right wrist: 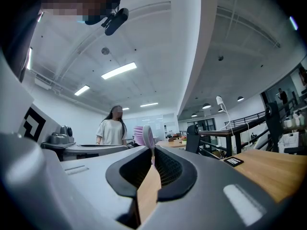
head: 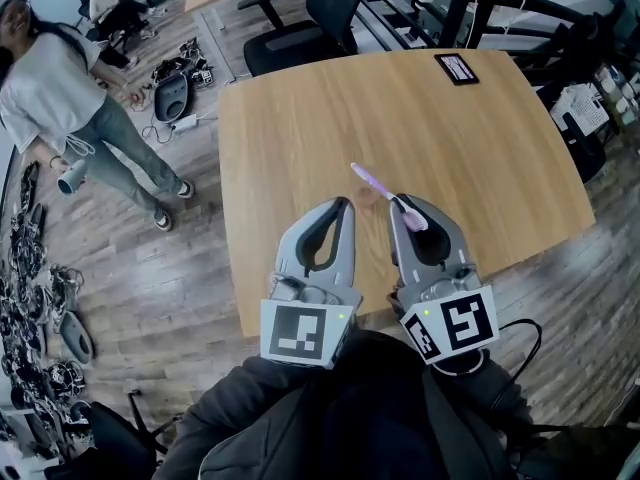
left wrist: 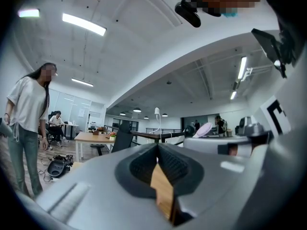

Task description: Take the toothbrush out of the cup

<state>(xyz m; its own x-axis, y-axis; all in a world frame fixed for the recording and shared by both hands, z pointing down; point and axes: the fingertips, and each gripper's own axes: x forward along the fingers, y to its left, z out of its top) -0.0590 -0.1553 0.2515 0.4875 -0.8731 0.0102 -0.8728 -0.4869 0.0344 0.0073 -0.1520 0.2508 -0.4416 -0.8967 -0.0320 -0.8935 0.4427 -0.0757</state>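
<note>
A pink toothbrush (head: 375, 183) lies slanted across the tips of my right gripper (head: 401, 201), which is shut on it above the near part of the wooden table (head: 300, 118). Its thin end points up-left and its wider end rests over the gripper body. In the right gripper view the bristled head (right wrist: 144, 137) stands up just past the jaw tips (right wrist: 152, 150). A faint clear round shape (head: 368, 197) on the table between the two grippers may be the cup. My left gripper (head: 345, 204) hangs beside the right one, shut with nothing in it (left wrist: 157, 146).
A black flat device (head: 457, 68) lies at the table's far right. A black office chair (head: 310, 18) stands behind the table. A person (head: 60, 98) stands on the wood floor at left, among cables and gear (head: 40, 268).
</note>
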